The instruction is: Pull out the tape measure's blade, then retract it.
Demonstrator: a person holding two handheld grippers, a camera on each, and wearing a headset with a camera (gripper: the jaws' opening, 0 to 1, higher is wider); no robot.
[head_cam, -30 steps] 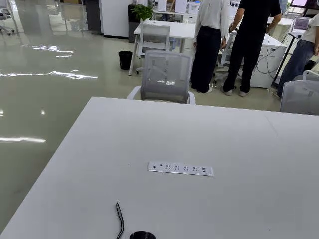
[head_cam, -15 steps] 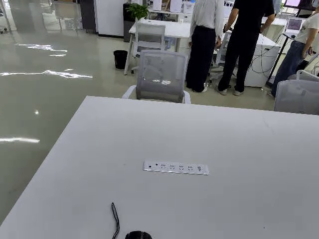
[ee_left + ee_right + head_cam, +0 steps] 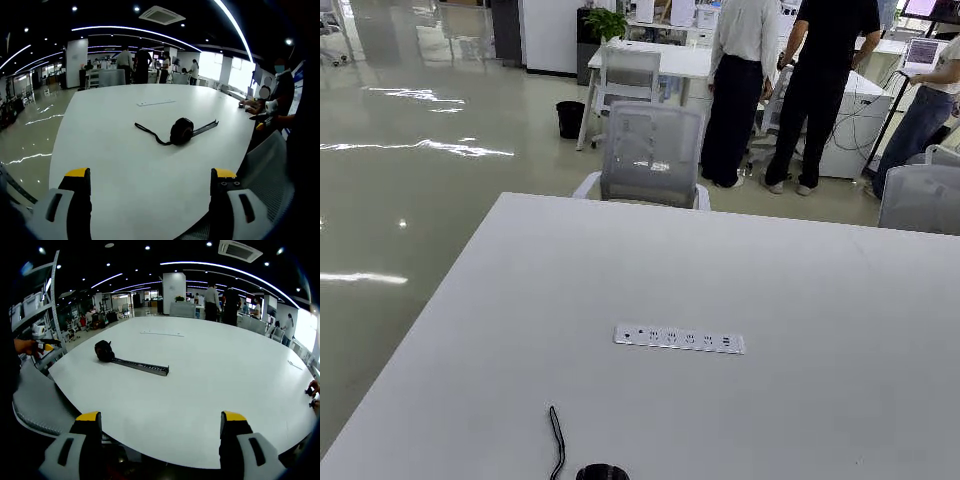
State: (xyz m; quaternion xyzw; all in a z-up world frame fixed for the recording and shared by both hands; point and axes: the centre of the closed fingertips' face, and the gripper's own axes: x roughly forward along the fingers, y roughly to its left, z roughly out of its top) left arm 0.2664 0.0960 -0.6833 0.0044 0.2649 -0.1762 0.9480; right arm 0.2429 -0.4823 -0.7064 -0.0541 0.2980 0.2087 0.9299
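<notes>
- Tape measure (image 3: 181, 131): black, rounded case, lying on the white desk (image 3: 125, 165) near its near edge. It sits well ahead of both tongs and touches neither. In the head view the top of the case (image 3: 601, 472) just shows at the bottom edge of the picture.
- Blade (image 3: 141, 366): partly drawn out and lying flat on the desk, forming the item's long axis. In the right gripper view it runs from the case (image 3: 104, 350) rightward and slightly toward the camera, ending in a squared tip. In the left gripper view the blade (image 3: 205, 128) points right, toward the desk's edge. It looks dark grey; its markings are too small to read.
- Wrist strap (image 3: 150, 134): a thin black loop trailing from the case on the side opposite the blade. In the head view the strap (image 3: 558, 440) lies just left of the case and runs away from the person.
- Left tongs (image 3: 150, 173): yellow-tipped jaws spread wide, nothing between them, held back from the desk's edge.
- Right tongs (image 3: 161, 416): yellow-tipped jaws spread wide, nothing gripped, also held off the desk's edge.
- Power strip (image 3: 679, 339): white, flat on the desk, farther out than the tape measure.
- Office chair (image 3: 650, 155): grey mesh back, at the desk's far side.
- People (image 3: 790, 80): standing at another desk in the background.
- Waste bin (image 3: 571, 119): black, on the glossy floor.
</notes>
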